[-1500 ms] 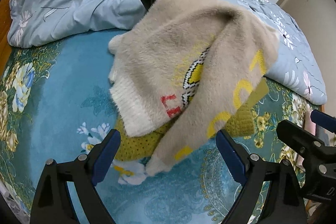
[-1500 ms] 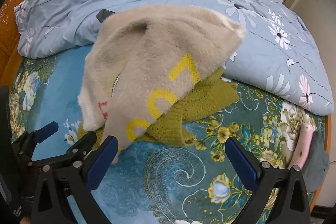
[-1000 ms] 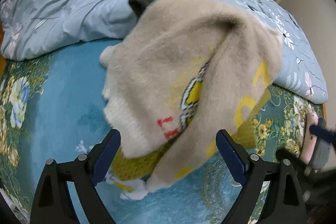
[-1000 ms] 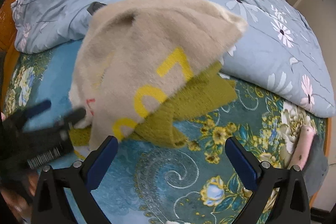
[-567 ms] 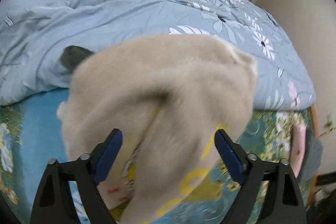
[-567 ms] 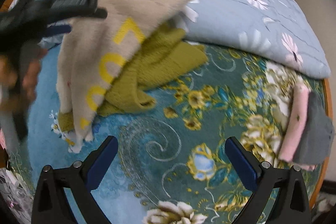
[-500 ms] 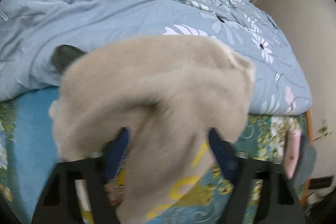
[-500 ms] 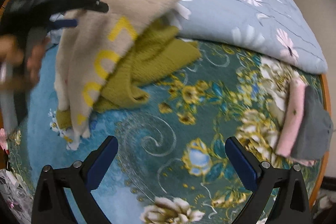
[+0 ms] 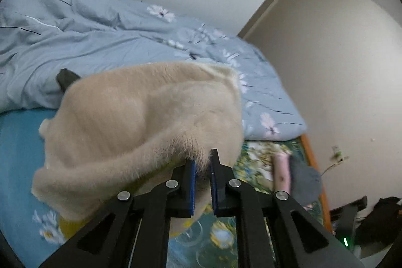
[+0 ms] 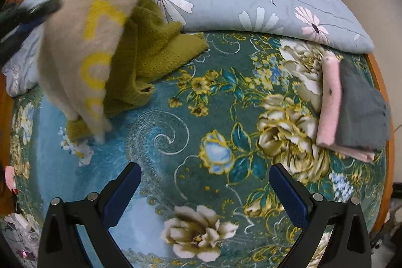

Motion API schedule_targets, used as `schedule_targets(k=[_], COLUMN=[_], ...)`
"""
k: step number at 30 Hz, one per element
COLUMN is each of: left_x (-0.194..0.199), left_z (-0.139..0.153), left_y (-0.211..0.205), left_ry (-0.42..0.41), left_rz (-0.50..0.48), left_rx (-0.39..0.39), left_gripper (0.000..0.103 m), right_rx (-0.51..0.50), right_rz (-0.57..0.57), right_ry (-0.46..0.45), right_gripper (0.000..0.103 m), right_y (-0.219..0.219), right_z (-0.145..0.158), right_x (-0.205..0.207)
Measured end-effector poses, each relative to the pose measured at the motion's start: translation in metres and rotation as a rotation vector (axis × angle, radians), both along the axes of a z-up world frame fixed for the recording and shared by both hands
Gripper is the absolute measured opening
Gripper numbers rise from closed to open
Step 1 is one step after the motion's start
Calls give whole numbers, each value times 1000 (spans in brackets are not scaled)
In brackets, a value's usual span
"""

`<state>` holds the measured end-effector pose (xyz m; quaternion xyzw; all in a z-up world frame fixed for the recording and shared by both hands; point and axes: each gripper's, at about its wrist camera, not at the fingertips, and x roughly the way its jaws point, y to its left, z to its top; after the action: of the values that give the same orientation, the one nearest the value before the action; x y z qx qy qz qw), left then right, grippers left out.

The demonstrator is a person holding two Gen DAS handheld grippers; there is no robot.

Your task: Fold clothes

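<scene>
Fingers (image 9: 189, 176) of left gripper (image 9: 201, 177), wide apart 0.5 s ago, now pinched on a fold of the beige sweater (image 9: 140, 117). Sweater lifted off the bed (image 10: 176, 122); its lower end trails on the green knit (image 10: 155, 49). Right gripper (image 10: 204, 195) unchanged: fingers spread wide, empty, above the bed. Folded pink and grey clothes (image 10: 351, 102) at right edge.

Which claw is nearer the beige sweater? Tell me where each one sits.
Left. The left claw is shut on the beige sweater, pinching its fuzzy edge. The right claw is open and apart from it, over the floral bedspread, with the sweater up to its left.
</scene>
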<state>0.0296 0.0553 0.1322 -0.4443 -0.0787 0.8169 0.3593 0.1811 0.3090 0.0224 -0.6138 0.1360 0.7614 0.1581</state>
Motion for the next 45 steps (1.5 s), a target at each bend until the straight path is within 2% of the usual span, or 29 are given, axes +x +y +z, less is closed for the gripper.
schedule_targets(k=[12, 17, 20, 23, 25, 27, 29, 32, 34, 36, 38, 41, 45], left_x=[129, 165, 180, 189, 190, 181, 171, 152, 137, 130, 128, 134, 128], left_z=[85, 142, 179, 211, 218, 204, 176, 112, 50, -4, -47, -97, -119], left_y=[4, 63, 83, 72, 53, 23, -5, -50, -79, -99, -112, -134, -175], left_ry=[128, 199, 193, 204, 211, 186, 120, -25, -180, -309, -398, -456, -485], left_rz=[-161, -244, -250, -235, -194, -113, -30, 109, 234, 317, 387, 428, 522], left_rx=[-56, 46, 190, 339, 380, 355, 306, 200, 91, 24, -43, -160, -114], left_gripper=[9, 9, 9, 9, 9, 9, 9, 9, 9, 9, 9, 9, 9], right_rx=[-50, -42, -34, -2, 1, 17, 29, 25, 12, -6, -16, -11, 15], right_rz=[-138, -236, -327, -419, -493, -524, -508, -439, -397, -358, -315, -235, -182], right_ry=[99, 171, 199, 222, 249, 253, 227, 171, 140, 111, 92, 66, 50], right_gripper=[103, 103, 103, 103, 103, 103, 103, 103, 103, 103, 103, 103, 103], right_y=[15, 55, 91, 127, 150, 163, 165, 152, 136, 115, 95, 69, 50], right_z=[31, 52, 61, 69, 73, 75, 70, 56, 44, 34, 28, 23, 27], right_x=[91, 140, 174, 204, 223, 233, 233, 223, 214, 205, 197, 185, 172])
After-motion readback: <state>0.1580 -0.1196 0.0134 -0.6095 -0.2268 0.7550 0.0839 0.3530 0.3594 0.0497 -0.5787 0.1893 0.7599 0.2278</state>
